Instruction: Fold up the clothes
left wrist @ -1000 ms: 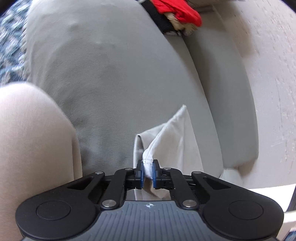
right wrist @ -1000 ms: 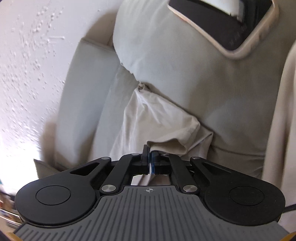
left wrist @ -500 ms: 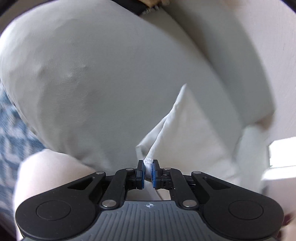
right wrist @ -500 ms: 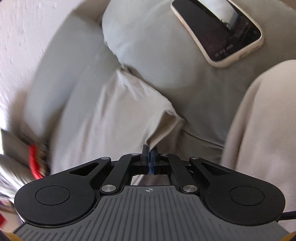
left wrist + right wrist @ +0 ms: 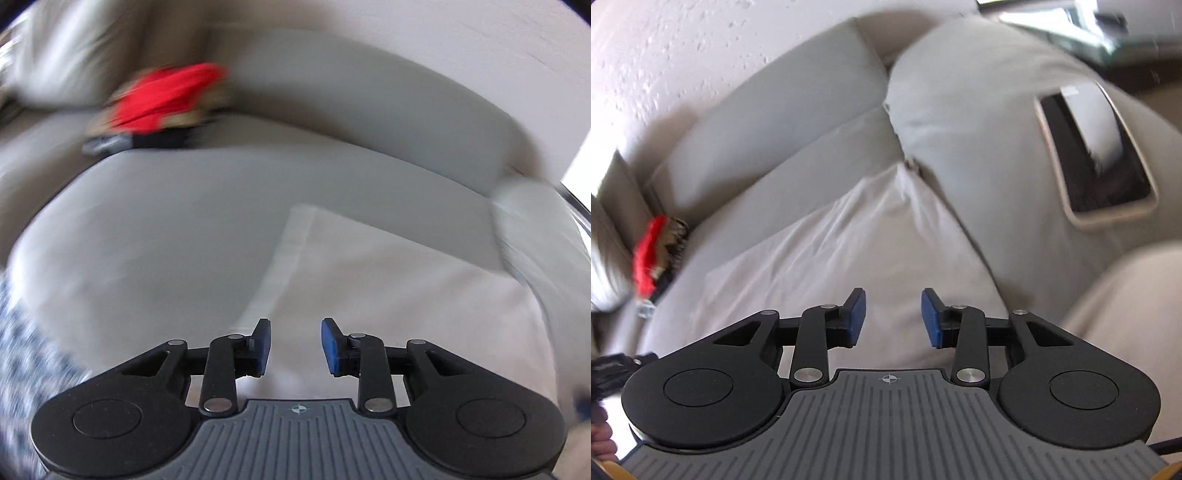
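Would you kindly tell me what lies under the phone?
The phone rests on the grey sofa armrest. Whatever is beneath its case is hidden.

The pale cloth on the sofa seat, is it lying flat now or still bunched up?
Mostly flat. The pale cloth lies spread on the sofa seat, with one straight edge and a few creases near the armrest corner.
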Motion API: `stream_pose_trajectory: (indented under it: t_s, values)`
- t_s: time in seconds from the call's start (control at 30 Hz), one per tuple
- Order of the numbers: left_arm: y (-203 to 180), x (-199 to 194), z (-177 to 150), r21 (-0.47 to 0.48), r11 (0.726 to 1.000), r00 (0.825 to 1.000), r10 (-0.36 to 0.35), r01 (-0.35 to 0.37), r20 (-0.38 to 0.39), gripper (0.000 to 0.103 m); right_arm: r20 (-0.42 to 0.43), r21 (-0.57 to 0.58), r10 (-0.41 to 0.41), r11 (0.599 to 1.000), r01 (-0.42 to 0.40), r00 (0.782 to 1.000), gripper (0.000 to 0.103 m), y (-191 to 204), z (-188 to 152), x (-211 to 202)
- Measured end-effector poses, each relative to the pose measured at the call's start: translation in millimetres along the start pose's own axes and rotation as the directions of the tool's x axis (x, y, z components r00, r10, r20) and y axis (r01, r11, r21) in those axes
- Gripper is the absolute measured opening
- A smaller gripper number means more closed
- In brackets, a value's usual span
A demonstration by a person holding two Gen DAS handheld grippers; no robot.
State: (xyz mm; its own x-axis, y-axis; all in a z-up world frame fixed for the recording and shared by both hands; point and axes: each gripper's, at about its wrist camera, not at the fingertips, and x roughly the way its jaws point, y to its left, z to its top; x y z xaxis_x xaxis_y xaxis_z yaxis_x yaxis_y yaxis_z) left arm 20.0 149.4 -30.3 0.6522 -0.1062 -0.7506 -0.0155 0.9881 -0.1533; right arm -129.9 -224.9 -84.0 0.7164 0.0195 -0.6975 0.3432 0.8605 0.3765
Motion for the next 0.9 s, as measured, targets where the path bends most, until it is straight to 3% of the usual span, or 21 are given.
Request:
stream_pose_trajectory:
  t_s: [0.1, 0.2, 0.3, 0.37, 0.47, 0.57, 0.63, 0.8, 0.9]
  values:
    - [-48, 20, -16, 0.144, 0.989, 0.999, -0.037, 0.039, -0.016, 0.028, 0.053, -0.079, -0.06, 0.995, 0.064, 0.997, 0.039, 10, -1, 31]
    - [-87, 37, -36, 0.249, 0.966, 0.997, -0.069, 0.072, -0.02, 0.029, 0.038, -0.232, -0.209, 0.949, 0.213, 0.977, 0.029, 18, -13, 56]
    - [-99, 36, -51, 0.305, 0.95, 0.996, -0.042, 0.066, -0.083, 0.029, 0.003, -0.236, -0.341, 0.913, 0.332, 0.94, 0.027, 2, -26, 48]
    - [-100, 33, -54, 0.316, 0.947, 0.99, -0.02, 0.064, -0.139, 0.029, -0.067, -0.165, -0.344, 0.93, 0.329, 0.937, 0.029, -12, -19, 34]
    - [-97, 24, -44, 0.301, 0.951, 0.987, -0.027, 0.075, -0.161, 0.028, -0.061, -0.077, -0.256, 0.965, 0.251, 0.965, 0.029, -23, -3, 14]
    - [-105, 21, -40, 0.31, 0.948, 0.993, -0.038, 0.07, -0.108, 0.029, 0.021, -0.056, -0.144, 0.988, 0.145, 0.989, 0.047, -24, 23, 6]
    - [-115, 27, -36, 0.331, 0.941, 0.996, -0.036, 0.063, -0.087, 0.029, 0.02, -0.037, -0.072, 0.997, 0.073, 0.997, 0.048, -26, 44, 14]
    - [-146, 46, -30, 0.327, 0.933, 0.984, -0.109, 0.15, -0.141, 0.029, 0.012, 0.003, 0.073, 0.997, -0.073, 0.997, 0.05, -33, 92, 55]
    - [-151, 55, -37, 0.325, 0.934, 0.982, -0.099, 0.148, -0.162, 0.029, -0.044, 0.092, 0.168, 0.982, -0.163, 0.985, 0.05, -49, 113, 87]
